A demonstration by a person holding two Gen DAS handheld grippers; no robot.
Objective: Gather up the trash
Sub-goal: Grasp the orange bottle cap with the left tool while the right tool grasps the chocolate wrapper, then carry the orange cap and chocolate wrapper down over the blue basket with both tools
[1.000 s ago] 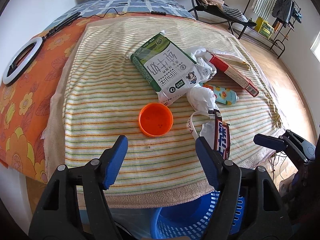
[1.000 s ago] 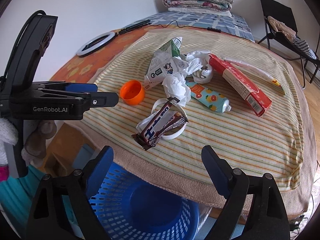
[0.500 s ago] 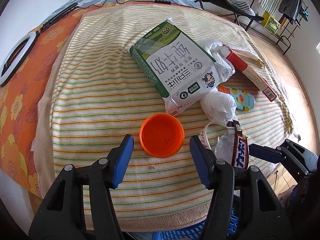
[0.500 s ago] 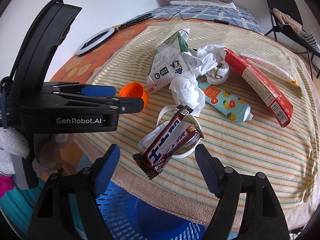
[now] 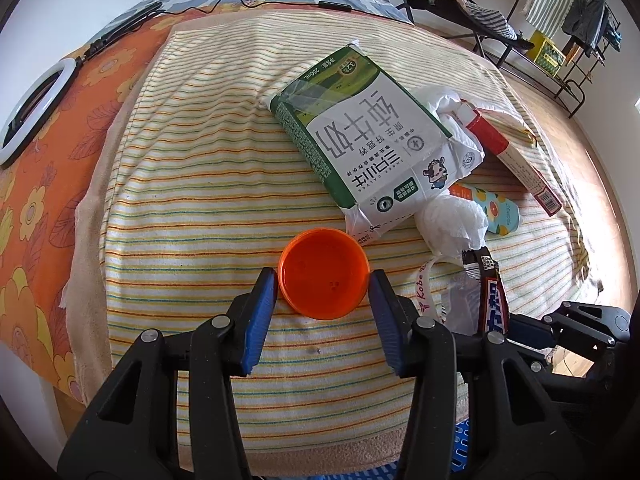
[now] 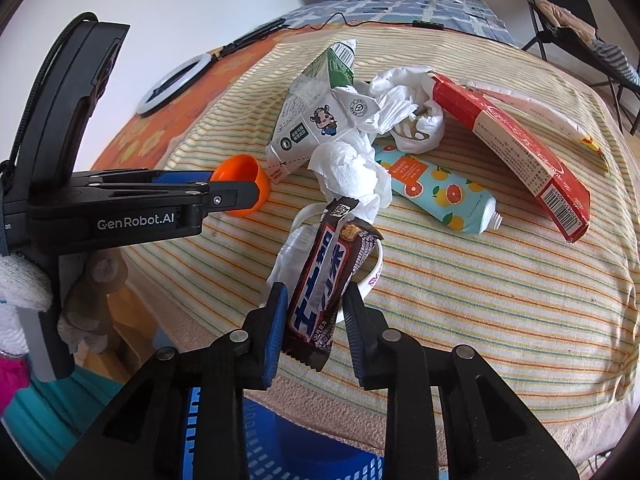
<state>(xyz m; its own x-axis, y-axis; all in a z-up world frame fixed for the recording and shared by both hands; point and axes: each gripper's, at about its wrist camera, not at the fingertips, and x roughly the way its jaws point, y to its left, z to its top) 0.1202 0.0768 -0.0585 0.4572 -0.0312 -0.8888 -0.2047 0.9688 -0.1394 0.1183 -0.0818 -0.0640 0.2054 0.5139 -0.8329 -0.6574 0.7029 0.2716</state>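
Basket (image 6: 320, 456) mostly hidden below right tool (image 6: 314, 320), closing on wrapper (image 6: 324, 280)

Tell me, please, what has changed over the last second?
Both came down while closing: the left hand-held gripper now brackets the orange cap; the right hand-held gripper closes around the chocolate bar wrapper. Milk carton, tissues, tube and red box stayed put.

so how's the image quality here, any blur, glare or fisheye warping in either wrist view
Left wrist view: sharp; strong fisheye bends the striped towel into a dome; orange lid crisp, bright daylight, no glare. Right wrist view: equally sharp, candy wrapper print legible; corners vignette black; soft shadows only.
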